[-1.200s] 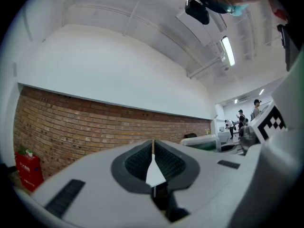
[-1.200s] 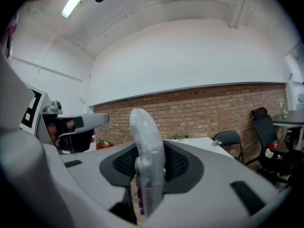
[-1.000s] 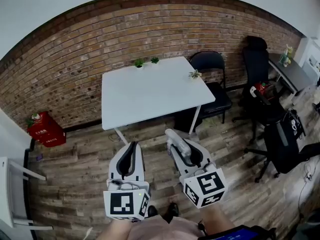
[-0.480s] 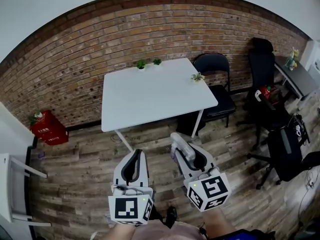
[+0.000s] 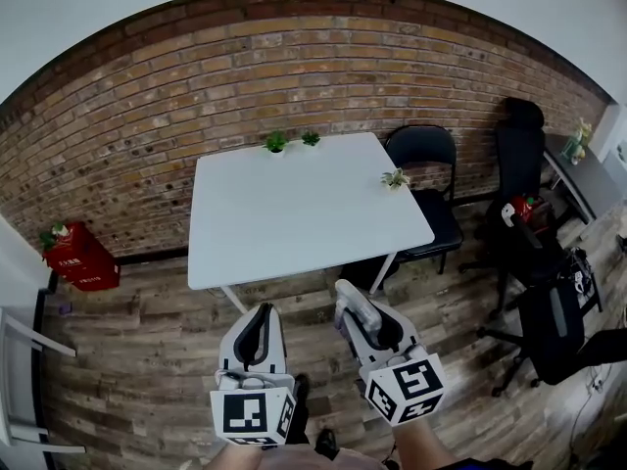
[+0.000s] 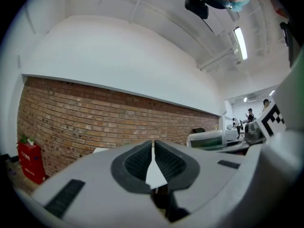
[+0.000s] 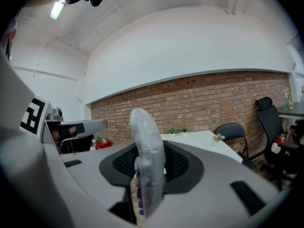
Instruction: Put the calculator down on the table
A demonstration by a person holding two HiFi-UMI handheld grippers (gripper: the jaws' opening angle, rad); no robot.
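The white table [image 5: 294, 213] stands ahead of both grippers, against the brick wall. My right gripper [image 5: 347, 300] is shut on the calculator [image 5: 356, 308], a pale translucent slab held on edge over the wooden floor, short of the table's near edge. In the right gripper view the calculator [image 7: 147, 151] stands upright between the pads [image 7: 183, 163], with purple keys low on its side. My left gripper [image 5: 260, 319] hangs beside it on the left. Its pads [image 6: 137, 163] meet in a thin line, with nothing between them.
Three small potted plants [image 5: 276, 143] [image 5: 311, 138] [image 5: 395, 178] sit along the table's far and right edges. A black folding chair [image 5: 426, 164] stands at its right side, with office chairs [image 5: 549, 302] further right. A red box [image 5: 73, 258] lies by the wall at left.
Both grippers have moved forward towards the table, which now looks nearer and larger. The calculator stays in the right gripper.
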